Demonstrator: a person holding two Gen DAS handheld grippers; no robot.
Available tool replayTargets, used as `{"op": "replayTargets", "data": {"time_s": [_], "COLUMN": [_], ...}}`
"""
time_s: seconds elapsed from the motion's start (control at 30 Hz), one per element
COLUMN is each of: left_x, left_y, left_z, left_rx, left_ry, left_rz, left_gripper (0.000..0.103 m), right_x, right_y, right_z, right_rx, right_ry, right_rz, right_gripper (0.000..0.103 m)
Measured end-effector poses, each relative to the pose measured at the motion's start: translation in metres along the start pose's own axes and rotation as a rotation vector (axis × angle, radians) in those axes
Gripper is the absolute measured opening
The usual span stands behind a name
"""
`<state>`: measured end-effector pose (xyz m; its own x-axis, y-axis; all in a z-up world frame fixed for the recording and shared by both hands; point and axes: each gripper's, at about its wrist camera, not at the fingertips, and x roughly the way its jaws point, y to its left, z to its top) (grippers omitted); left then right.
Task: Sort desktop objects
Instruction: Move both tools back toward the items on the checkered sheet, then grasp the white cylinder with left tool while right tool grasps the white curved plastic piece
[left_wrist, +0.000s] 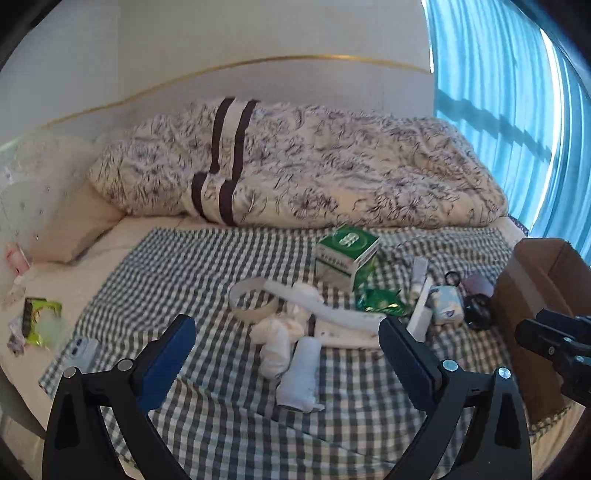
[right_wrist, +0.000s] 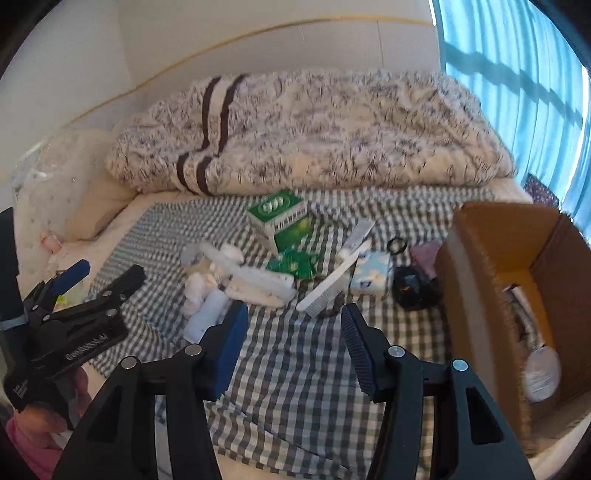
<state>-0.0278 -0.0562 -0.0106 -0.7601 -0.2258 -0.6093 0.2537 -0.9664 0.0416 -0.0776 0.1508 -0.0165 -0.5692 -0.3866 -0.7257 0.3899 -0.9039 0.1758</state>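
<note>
A pile of small objects lies on a checked cloth (left_wrist: 221, 406) over a bed. It holds rolled white socks (left_wrist: 299, 373), a white headband (left_wrist: 255, 299), a green box (left_wrist: 345, 254), a green packet (left_wrist: 380, 302), a white brush (right_wrist: 328, 284), a blue patterned pouch (right_wrist: 373, 273) and a black object (right_wrist: 410, 284). My left gripper (left_wrist: 288, 343) hangs open just short of the socks, nothing between its fingers. My right gripper (right_wrist: 291, 332) is open and empty in front of the brush. A cardboard box (right_wrist: 517, 258) stands open at the right, with some items inside.
A crumpled floral duvet (left_wrist: 332, 173) fills the far side of the bed. A pillow (left_wrist: 77, 225), a green wrapper (left_wrist: 40, 317) and a phone (left_wrist: 83, 352) lie at the left. Blue curtains (left_wrist: 498, 92) hang at the right. A hand (right_wrist: 40, 413) holds the left gripper's handle.
</note>
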Motion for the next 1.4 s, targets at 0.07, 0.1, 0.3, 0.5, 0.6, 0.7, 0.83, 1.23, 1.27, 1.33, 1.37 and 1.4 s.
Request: {"op": "replayTargets", "data": {"time_s": [0.07, 0.1, 0.3, 0.5, 0.6, 0.7, 0.83, 1.23, 1.27, 1.33, 1.37, 1.4], "left_x": [0.017, 0.026, 0.078, 0.102, 0.116, 0.130, 0.145, 0.126, 0.121, 0.115, 0.115, 0.116], "left_y": [0.008, 0.012, 0.022, 0.000, -0.004, -0.007, -0.012, 0.003, 0.008, 0.019, 0.025, 0.032], "left_z": [-0.010, -0.014, -0.039, -0.046, -0.048, -0.051, -0.056, -0.054, -0.053, -0.050, -0.050, -0.049], "left_rx": [-0.015, -0.028, -0.123, -0.003, 0.021, 0.049, 0.065, 0.017, 0.005, -0.015, -0.030, -0.051], "left_ry": [0.006, 0.012, 0.102, 0.143, 0.172, 0.212, 0.284, 0.241, 0.220, 0.189, 0.186, 0.192], "left_rz": [0.004, 0.006, -0.088, -0.084, -0.068, -0.058, -0.073, 0.032, 0.052, 0.107, 0.134, 0.150], "left_gripper": [0.102, 0.102, 0.102, 0.102, 0.102, 0.102, 0.102, 0.036, 0.035, 0.035, 0.035, 0.035], "right_x": [0.016, 0.025, 0.065, 0.097, 0.109, 0.117, 0.123, 0.132, 0.137, 0.147, 0.152, 0.158], "right_y": [-0.002, -0.004, -0.012, -0.020, -0.019, -0.016, -0.008, 0.023, 0.030, 0.047, 0.055, 0.063], "right_z": [-0.005, -0.007, -0.009, -0.004, -0.002, 0.001, 0.008, 0.026, 0.027, 0.029, 0.029, 0.029], "right_rx": [0.017, 0.024, 0.047, 0.071, 0.067, 0.056, 0.027, -0.111, -0.135, -0.198, -0.225, -0.252], "right_ry": [0.026, 0.036, 0.071, 0.101, 0.107, 0.113, 0.111, 0.114, 0.128, 0.158, 0.165, 0.175], "right_rz": [-0.004, -0.015, -0.041, -0.055, -0.056, -0.047, -0.036, 0.034, 0.043, 0.047, 0.054, 0.068], "right_gripper": [0.052, 0.052, 0.052, 0.052, 0.052, 0.052, 0.052, 0.052, 0.052, 0.052, 0.052, 0.052]}}
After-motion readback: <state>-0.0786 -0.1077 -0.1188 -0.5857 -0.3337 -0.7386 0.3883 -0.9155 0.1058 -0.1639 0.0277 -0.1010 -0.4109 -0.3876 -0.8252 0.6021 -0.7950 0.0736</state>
